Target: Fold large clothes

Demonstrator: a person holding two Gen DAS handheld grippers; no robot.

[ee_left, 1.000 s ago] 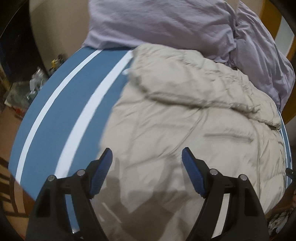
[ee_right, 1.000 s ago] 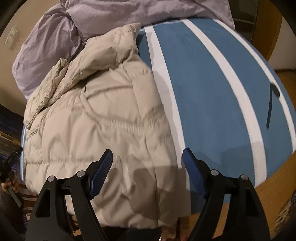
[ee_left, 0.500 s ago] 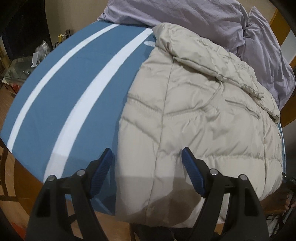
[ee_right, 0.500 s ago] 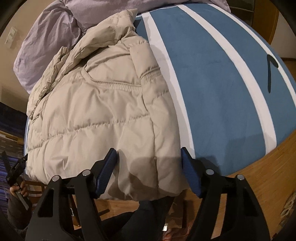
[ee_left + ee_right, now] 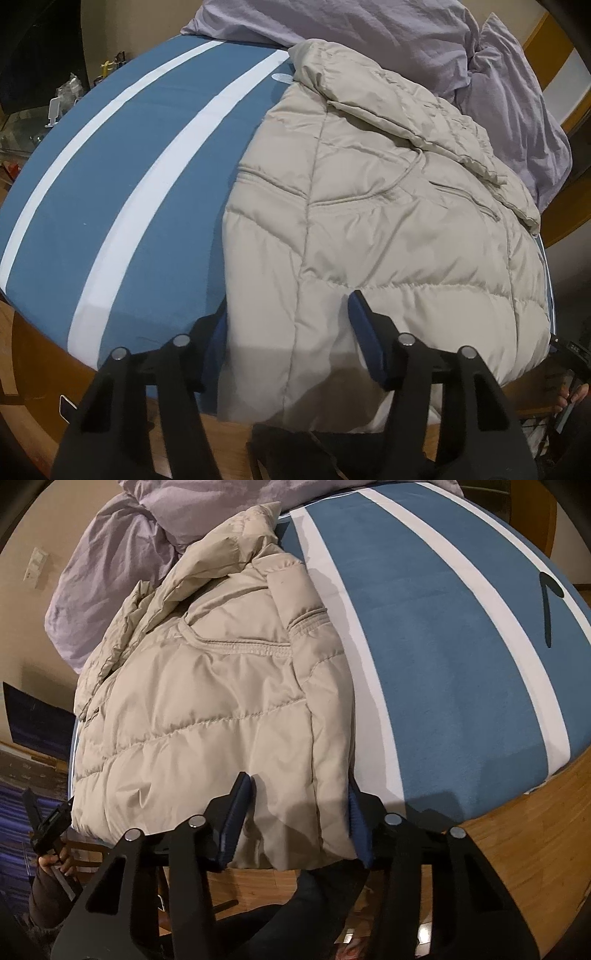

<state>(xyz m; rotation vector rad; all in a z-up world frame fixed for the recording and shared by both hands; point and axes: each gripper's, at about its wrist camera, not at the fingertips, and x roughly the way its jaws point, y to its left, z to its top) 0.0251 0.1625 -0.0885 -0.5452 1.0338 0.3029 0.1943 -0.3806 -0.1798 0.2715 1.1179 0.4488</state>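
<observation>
Beige puffer jacket [image 5: 388,229] lies flat on the blue/white striped bed cover [image 5: 122,206], hem at bottom centre of both views. Left gripper [image 5: 291,332] & right gripper [image 5: 299,812] – jaws closing, pads pinching the hem corners. Lilac bedding [image 5: 424,40] bunched at top.

A beige quilted puffer jacket [image 5: 388,221] lies spread flat just ahead of my left gripper [image 5: 291,332] and my right gripper [image 5: 299,812], its hem nearest me and hanging a little over the near edge. The collar end lies farthest from me, rumpled. Its near corners sit between my closing jaws; it looks folded narrower, though I can't be sure.
</observation>
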